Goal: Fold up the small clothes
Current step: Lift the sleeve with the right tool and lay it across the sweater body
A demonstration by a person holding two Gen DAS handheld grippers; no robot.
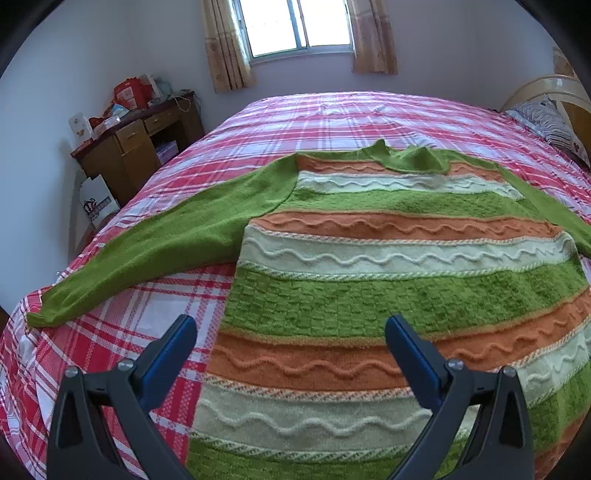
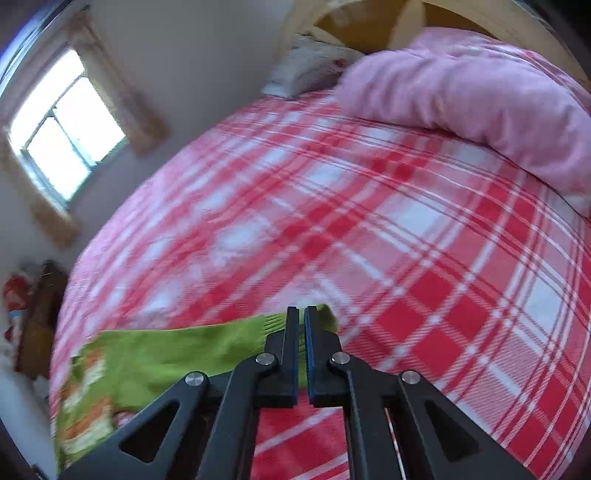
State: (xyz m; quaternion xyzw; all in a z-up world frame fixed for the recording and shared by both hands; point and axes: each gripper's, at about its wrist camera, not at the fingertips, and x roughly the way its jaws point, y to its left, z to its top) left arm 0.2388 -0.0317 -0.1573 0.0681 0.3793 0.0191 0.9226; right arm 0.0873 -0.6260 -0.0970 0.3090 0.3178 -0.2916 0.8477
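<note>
A small knitted sweater (image 1: 388, 280) with green, orange and cream stripes lies flat on the bed, collar away from me. Its green left sleeve (image 1: 147, 251) stretches out toward the bed's left edge. My left gripper (image 1: 291, 328) hovers open over the sweater's lower left side, with nothing between its fingers. In the right wrist view my right gripper (image 2: 301, 314) is shut on the ribbed cuff of the green right sleeve (image 2: 177, 354), which trails off to the left, lifted slightly from the bedcover. The striped body (image 2: 85, 406) shows at the lower left, blurred.
The bed carries a red, pink and white plaid cover (image 2: 406, 240). A pink quilt (image 2: 472, 96) and a pillow (image 2: 306, 66) lie by the headboard. A wooden desk (image 1: 136, 144) with clutter stands at the left wall, under a curtained window (image 1: 295, 26).
</note>
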